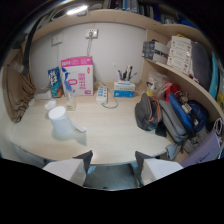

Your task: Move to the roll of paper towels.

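Currently gripper [113, 165] fingers are spread apart w/ nothing between them, at bottom center of frame over the desk [115, 135] edge. Paper towel roll [60, 121] stands upright at left-center of frame, well beyond the fingers, below the pink box [77, 75].

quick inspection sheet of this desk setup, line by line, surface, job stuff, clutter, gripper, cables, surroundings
surface: pale wooden desk, mostly bare in the middle
job's things: white paper towel roll upright, beyond the fingers to the left
clutter: pink box, blue carton, tissue box, pen cup, bags heaped to the right
grippers: hand-held gripper open, nothing between the fingers, short of the desk edge
cables: power strip with a white cord on the desk
surroundings: white wall, shelf with stacked boxes
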